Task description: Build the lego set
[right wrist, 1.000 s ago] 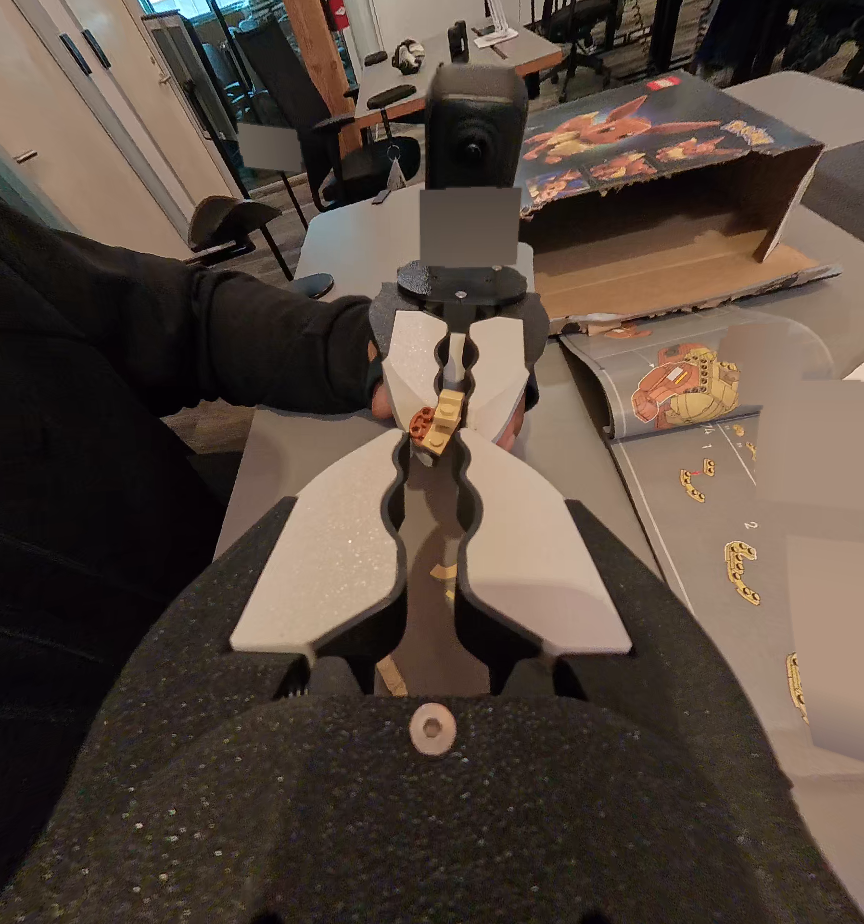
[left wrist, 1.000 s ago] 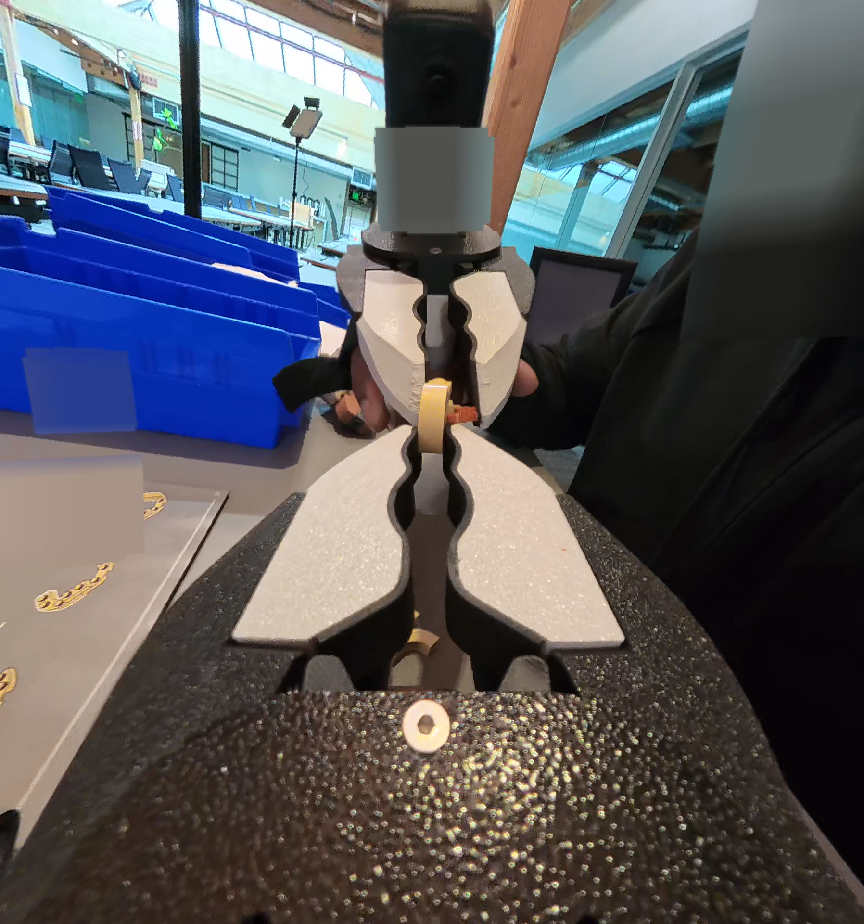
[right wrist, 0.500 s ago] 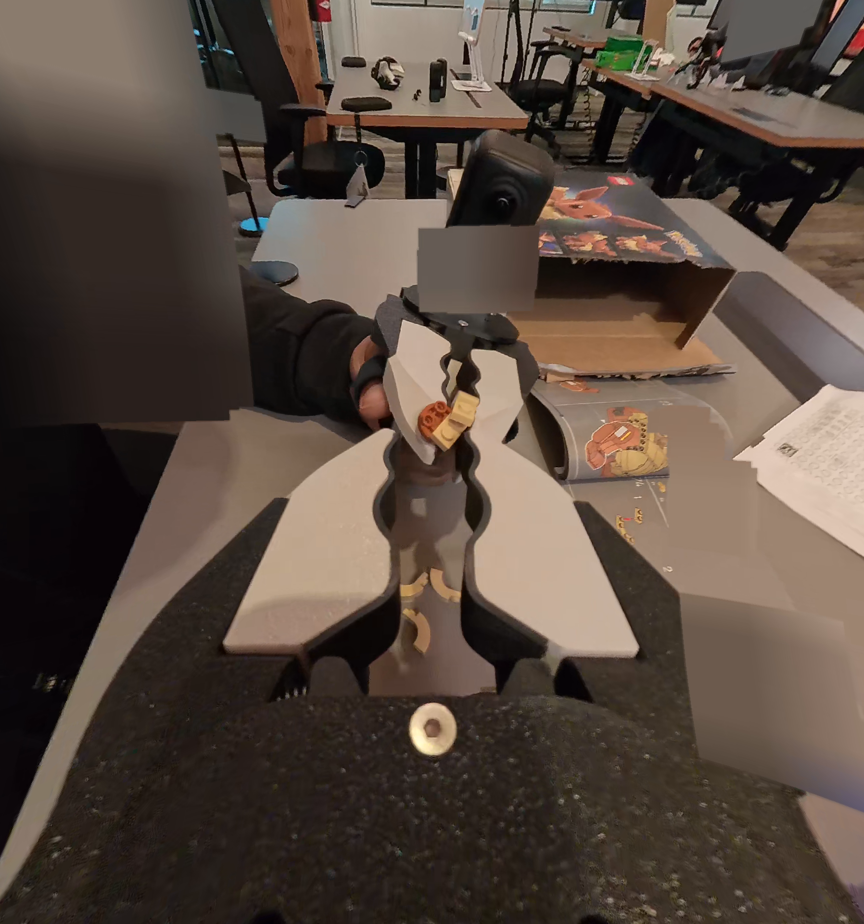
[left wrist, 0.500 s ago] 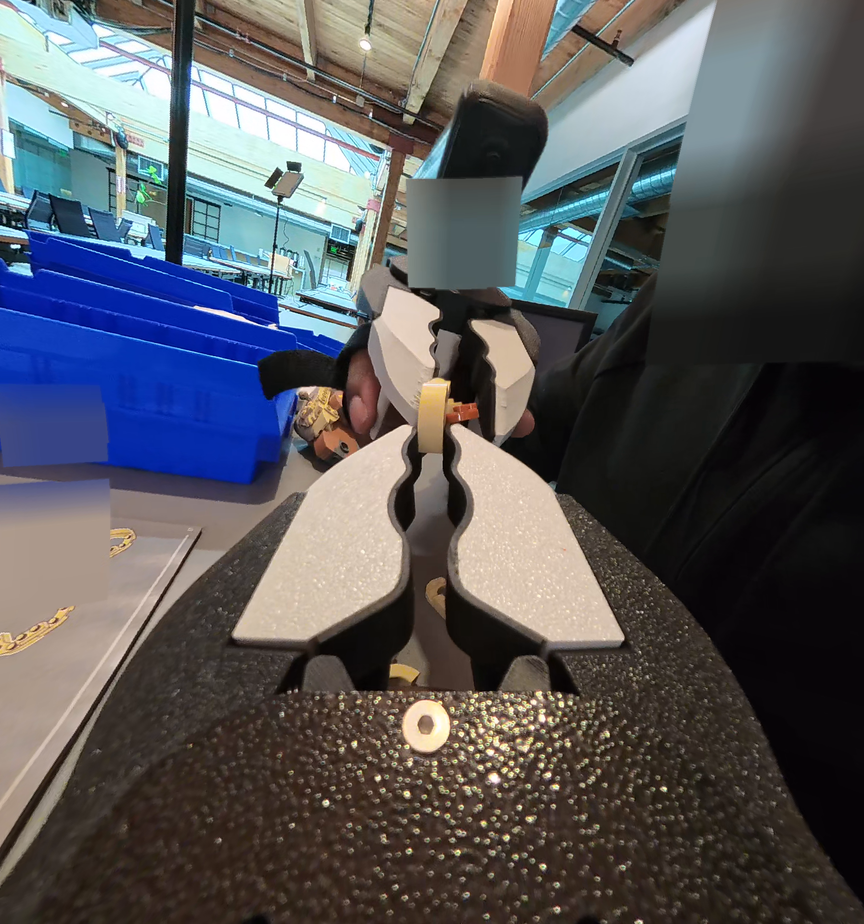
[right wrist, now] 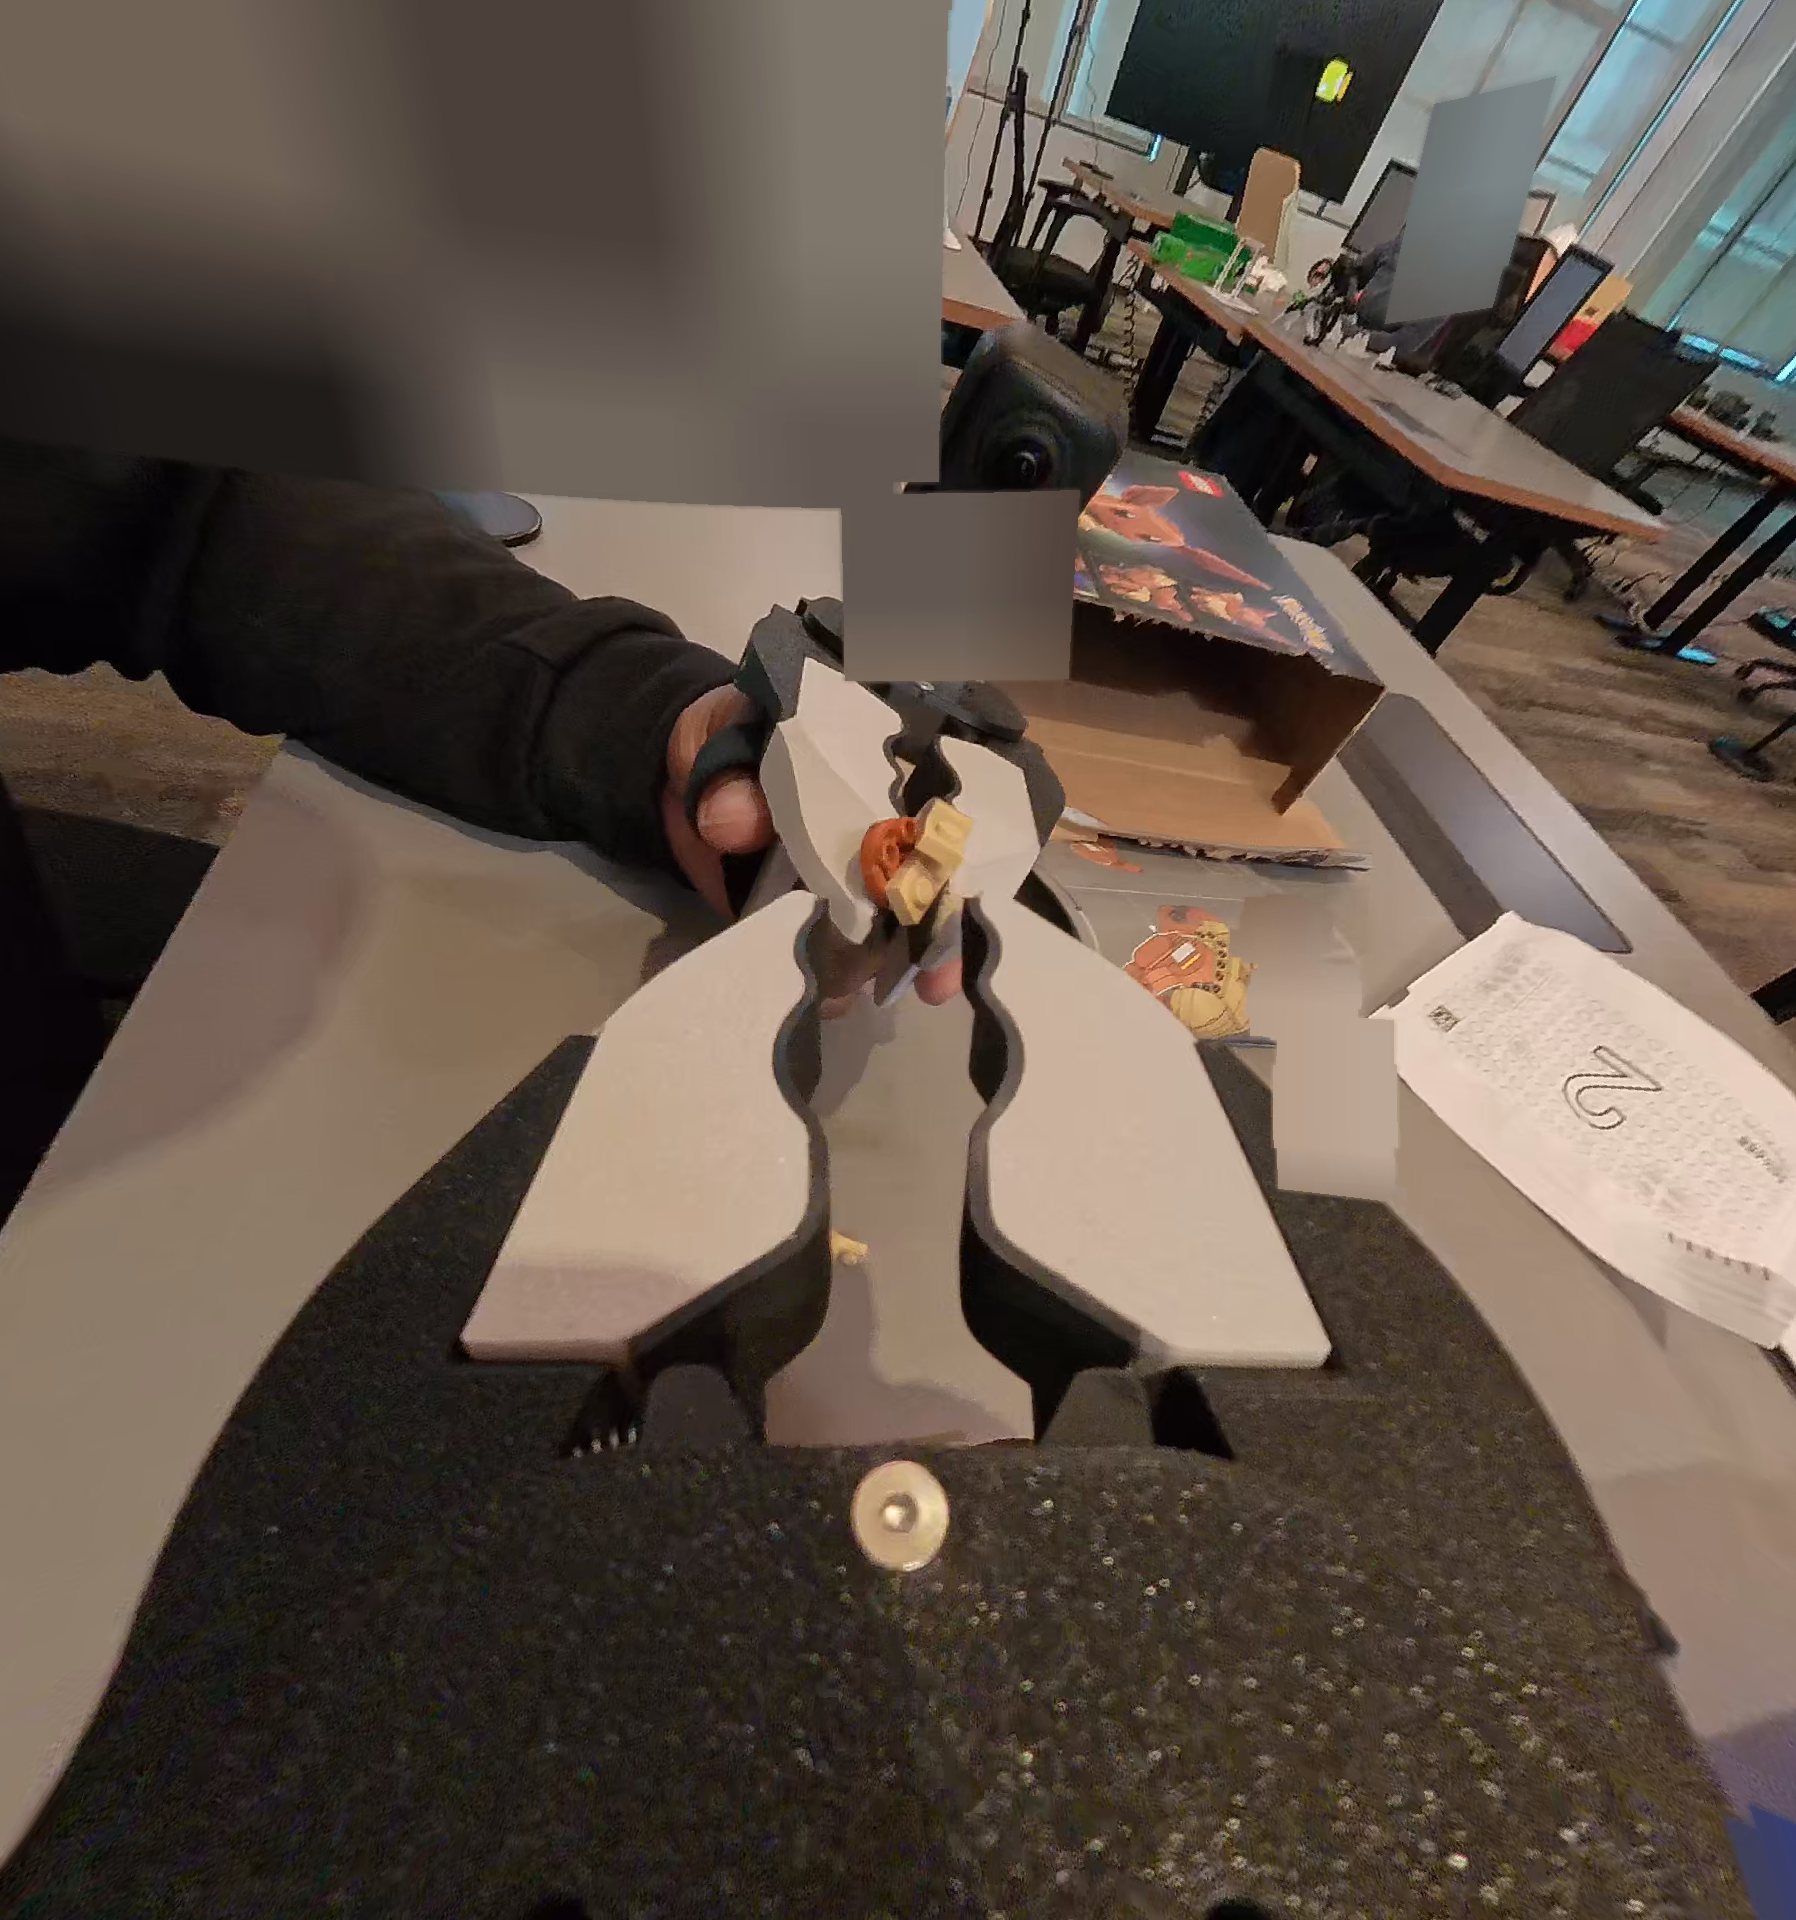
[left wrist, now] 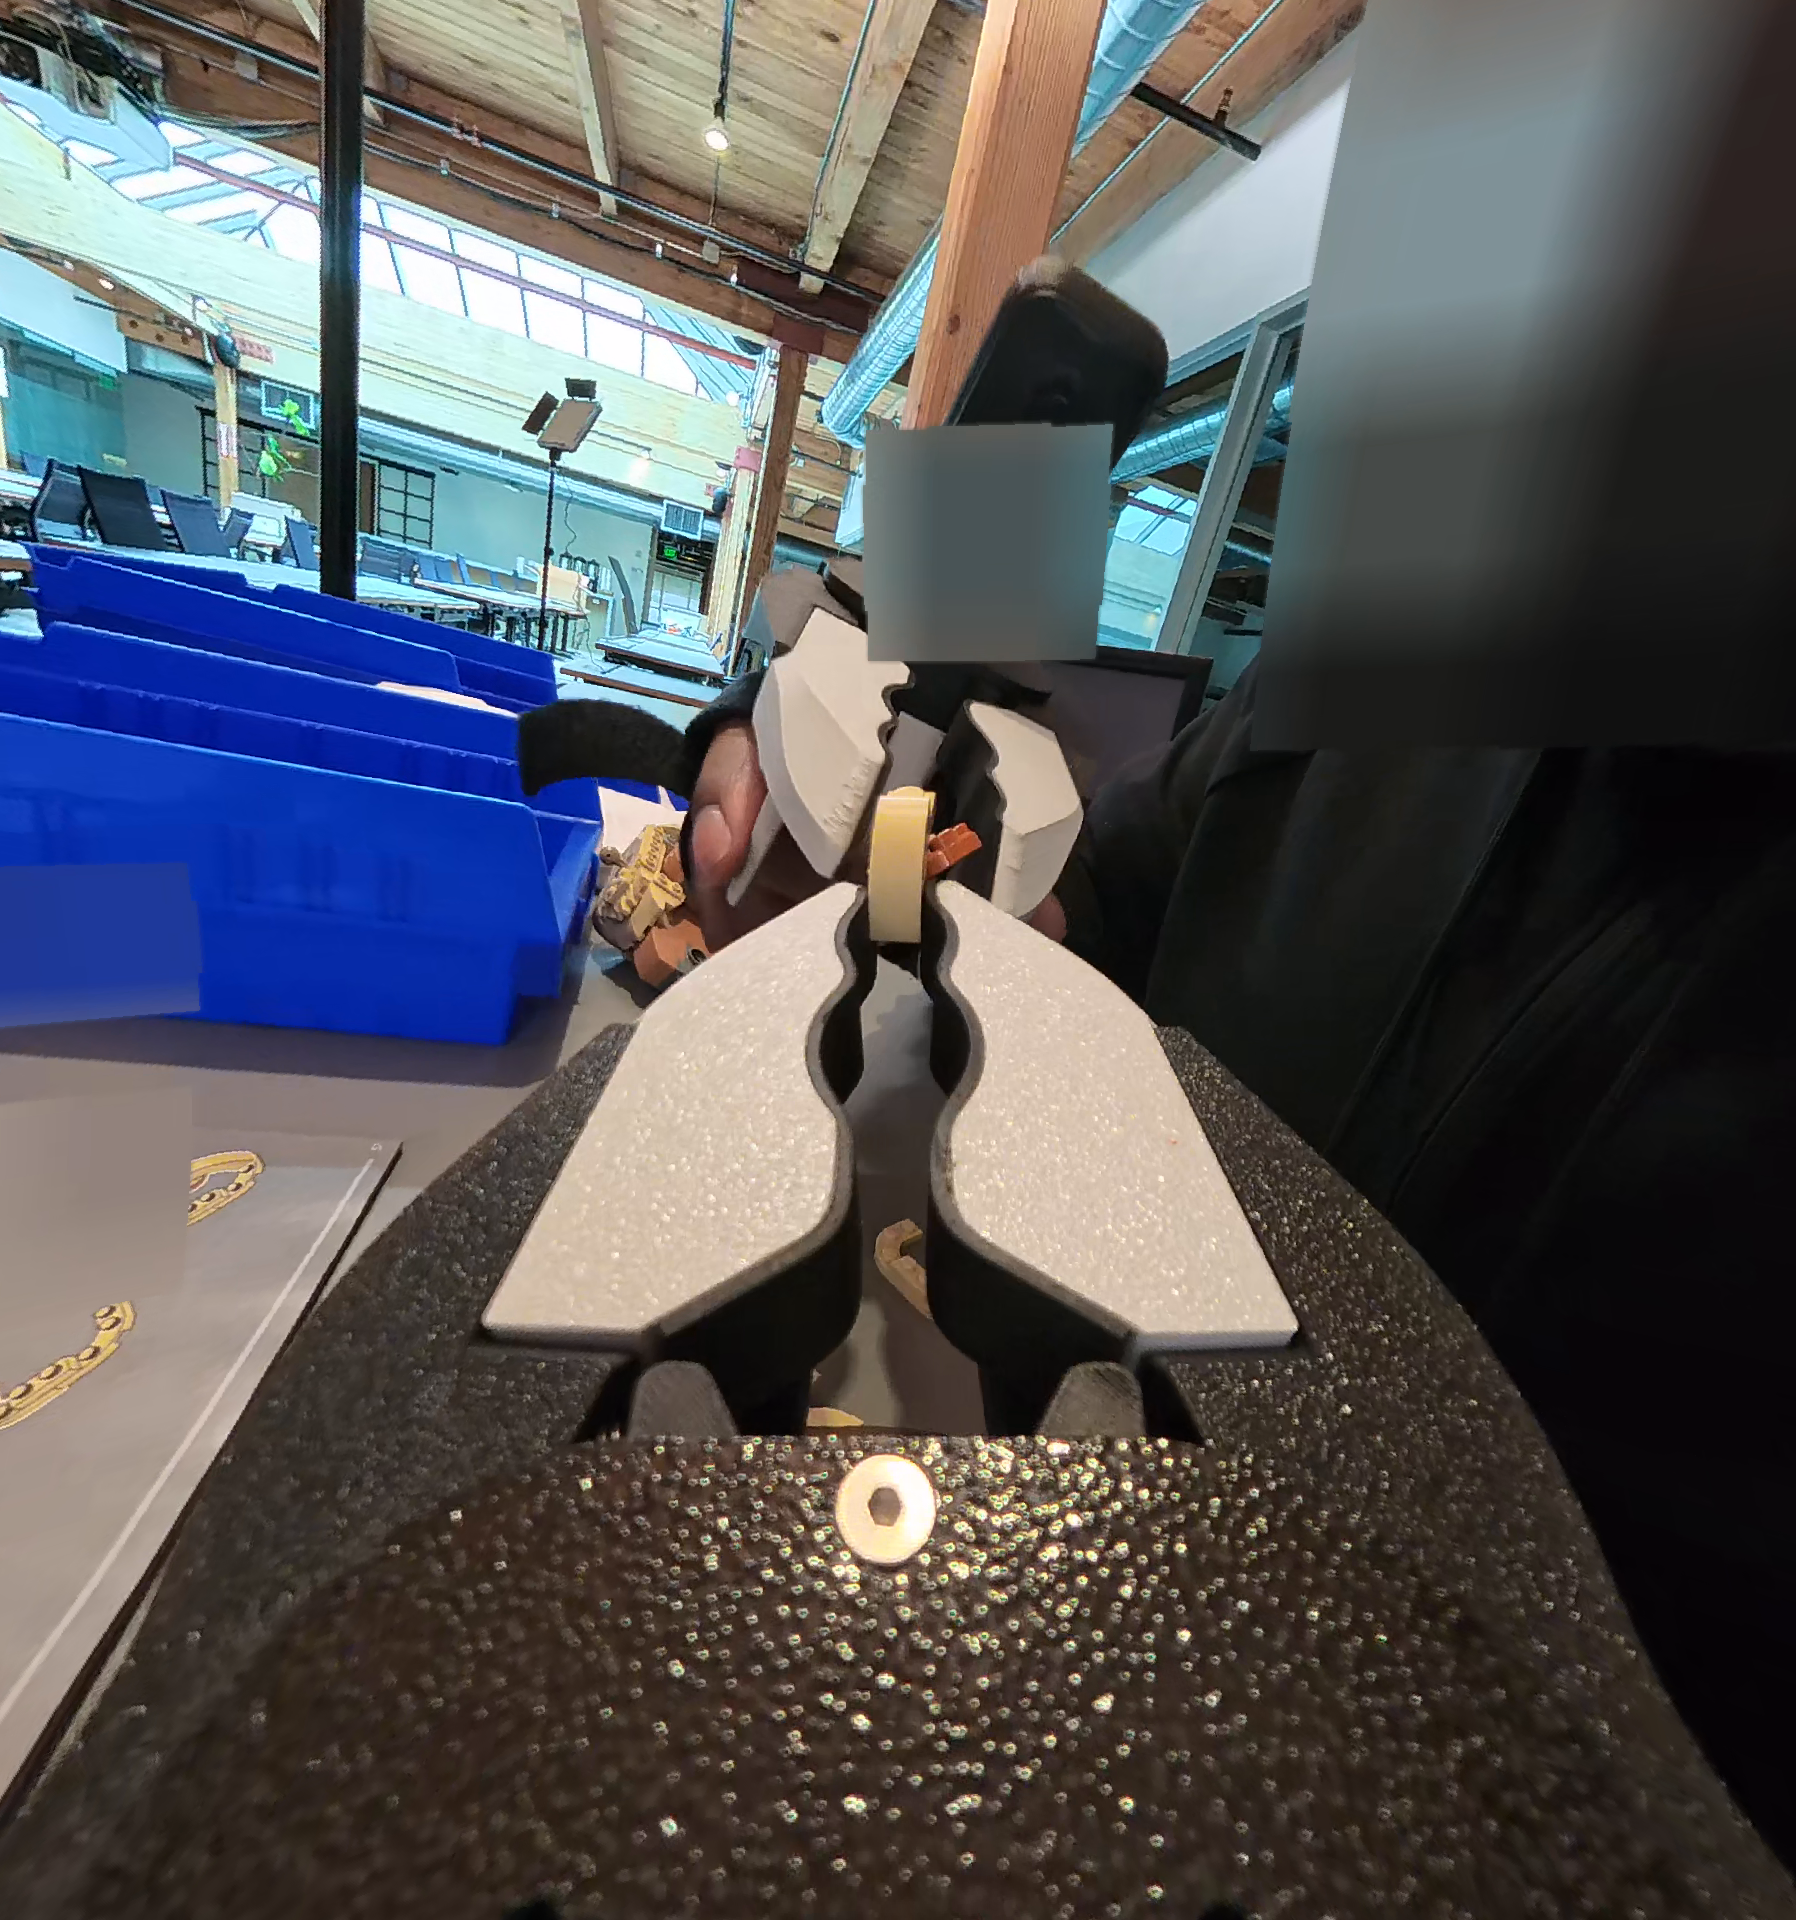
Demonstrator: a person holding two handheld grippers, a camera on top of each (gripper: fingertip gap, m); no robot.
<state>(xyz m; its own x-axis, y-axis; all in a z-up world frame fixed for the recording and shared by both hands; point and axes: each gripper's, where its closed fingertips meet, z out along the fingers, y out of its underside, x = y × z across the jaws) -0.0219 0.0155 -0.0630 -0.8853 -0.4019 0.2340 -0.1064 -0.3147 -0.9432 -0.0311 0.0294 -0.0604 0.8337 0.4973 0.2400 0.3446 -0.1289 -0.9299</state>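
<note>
Left gripper fingers pinch tan brick piece; right gripper fingers apart, just beside it, bare.

We are looking into an open-plan office workshop: long desks with office chairs are standing under timber beams, and blue storage bins are lining our grey worktop.

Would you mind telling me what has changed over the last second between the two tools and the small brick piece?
The right tool has opened and drawn back from the tan and brown brick piece; its fingers now stand apart and clear of it. Both tools have tilted upward, so more ceiling and room show. The left tool stays shut on the piece's tan part, as before.
</note>
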